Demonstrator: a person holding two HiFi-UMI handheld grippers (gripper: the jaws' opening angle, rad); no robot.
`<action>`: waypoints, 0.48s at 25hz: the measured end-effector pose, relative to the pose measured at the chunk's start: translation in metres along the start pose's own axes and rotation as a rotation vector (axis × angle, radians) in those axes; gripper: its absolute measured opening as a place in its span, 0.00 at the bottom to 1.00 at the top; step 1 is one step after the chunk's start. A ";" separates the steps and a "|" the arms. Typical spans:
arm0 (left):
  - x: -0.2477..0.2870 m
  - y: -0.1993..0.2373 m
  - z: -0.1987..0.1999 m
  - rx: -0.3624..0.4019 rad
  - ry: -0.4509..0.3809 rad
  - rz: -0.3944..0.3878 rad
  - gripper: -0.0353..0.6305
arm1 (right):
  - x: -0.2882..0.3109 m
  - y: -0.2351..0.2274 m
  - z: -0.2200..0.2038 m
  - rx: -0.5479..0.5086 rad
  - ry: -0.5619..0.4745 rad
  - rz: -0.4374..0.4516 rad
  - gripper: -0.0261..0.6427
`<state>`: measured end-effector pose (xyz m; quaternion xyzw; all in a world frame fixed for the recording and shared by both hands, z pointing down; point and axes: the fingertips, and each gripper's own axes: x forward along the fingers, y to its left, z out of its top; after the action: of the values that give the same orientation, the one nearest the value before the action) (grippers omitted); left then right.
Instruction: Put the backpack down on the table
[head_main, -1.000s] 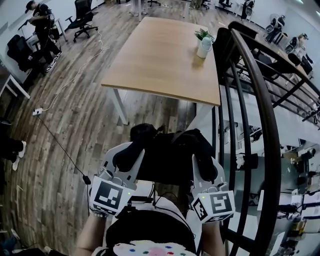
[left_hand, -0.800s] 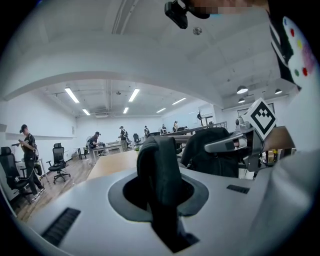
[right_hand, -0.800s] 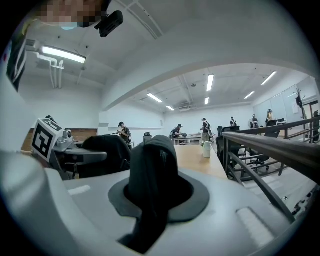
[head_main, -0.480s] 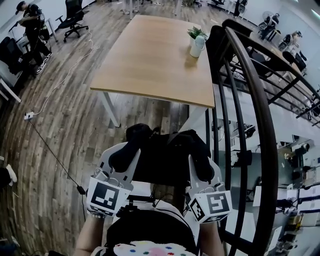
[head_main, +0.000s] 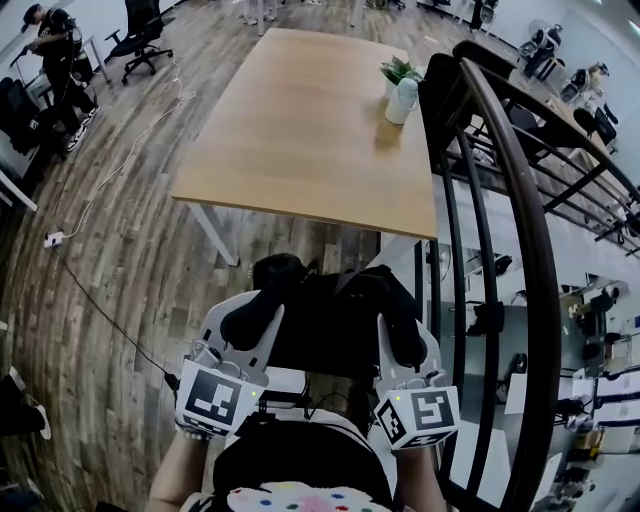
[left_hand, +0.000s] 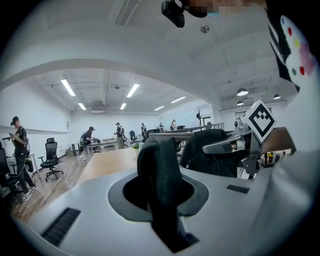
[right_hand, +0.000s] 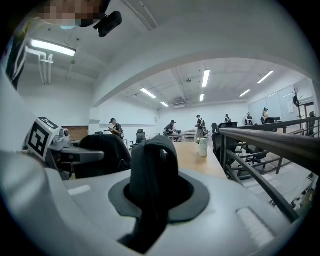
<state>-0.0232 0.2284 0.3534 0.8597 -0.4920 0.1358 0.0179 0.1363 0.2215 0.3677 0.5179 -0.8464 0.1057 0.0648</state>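
Head view: the table (head_main: 300, 130) sits nearer than a second ago, but the backpack (head_main: 330, 325) is not yet over it. Both the left gripper (head_main: 252, 318) and the right gripper (head_main: 402, 338) remain pinched narrowly on a strap (left_hand: 159, 165), so the approach is judged unfinished.

Black backpack (head_main: 335, 322) aloft, just short of the near edge of the light wooden table (head_main: 290, 130).
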 end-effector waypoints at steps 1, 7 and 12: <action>0.007 0.007 0.000 -0.004 0.004 -0.004 0.15 | 0.010 -0.002 0.001 0.005 0.004 -0.003 0.14; 0.056 0.055 0.013 -0.002 -0.002 -0.032 0.15 | 0.067 -0.016 0.021 0.033 -0.005 -0.013 0.14; 0.095 0.094 0.026 0.010 0.001 -0.046 0.15 | 0.114 -0.028 0.040 0.041 -0.004 -0.029 0.14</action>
<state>-0.0518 0.0956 0.3425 0.8708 -0.4715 0.1380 0.0171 0.1091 0.1014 0.3565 0.5317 -0.8365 0.1212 0.0539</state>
